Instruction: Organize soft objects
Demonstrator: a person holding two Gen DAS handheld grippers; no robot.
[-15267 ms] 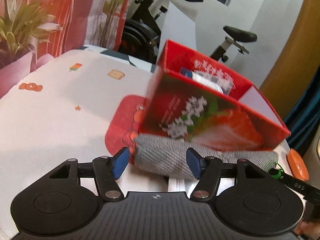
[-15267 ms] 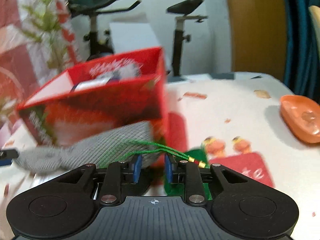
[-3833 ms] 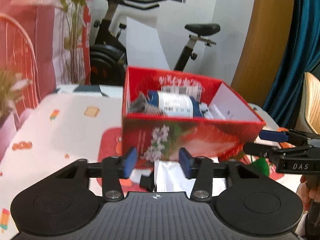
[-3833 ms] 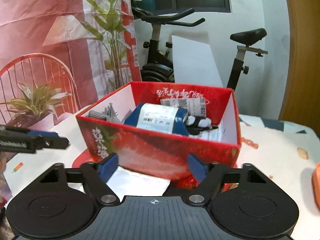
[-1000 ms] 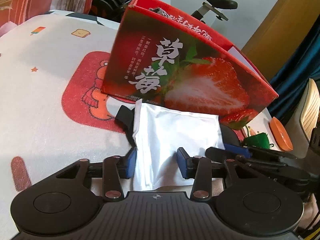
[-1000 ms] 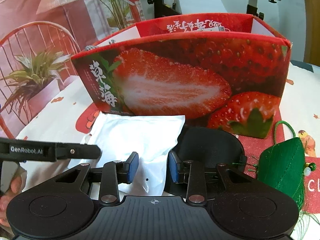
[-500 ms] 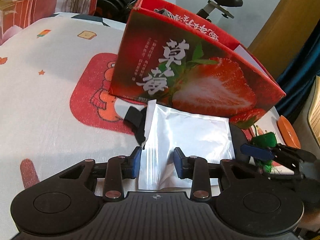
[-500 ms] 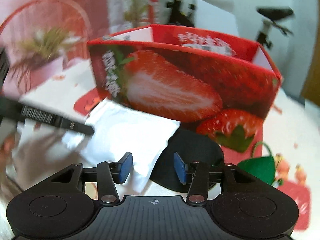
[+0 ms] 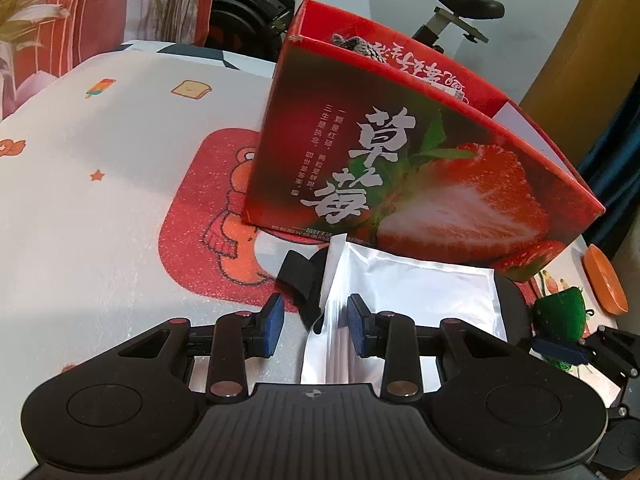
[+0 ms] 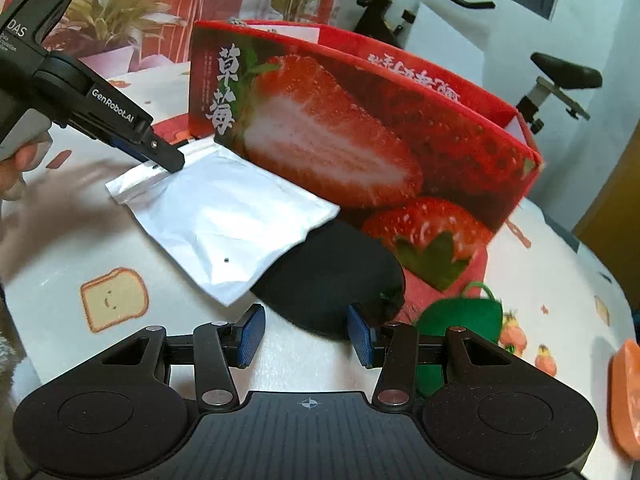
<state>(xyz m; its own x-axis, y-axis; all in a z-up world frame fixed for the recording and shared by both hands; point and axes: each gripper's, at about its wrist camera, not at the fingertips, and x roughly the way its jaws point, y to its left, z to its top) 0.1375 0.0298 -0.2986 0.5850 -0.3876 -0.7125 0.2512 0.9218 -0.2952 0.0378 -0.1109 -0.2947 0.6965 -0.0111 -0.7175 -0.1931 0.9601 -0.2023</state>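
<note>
Nearest, the left hand-held gripper [image 9: 313,325] straddles the white pouch's [image 9: 412,292] raised edge, its jaws not visibly pressing; the right hand-held gripper [image 10: 303,334], jaws just opened, holds nothing. The pouch lies on the counter [image 9: 100,208] against the strawberry box [image 9: 420,168]; next, pinch and lift it in. A second ago it lay flatter.

Your strawberry box [image 9: 420,168] carries big white characters, 草莓, on its front panel, with columns of smaller print beside them, too fine to read. Your left claw [image 10: 160,156] bears "GenRobot.AI" along its finger and what looks like "DAS" on its body.
</note>
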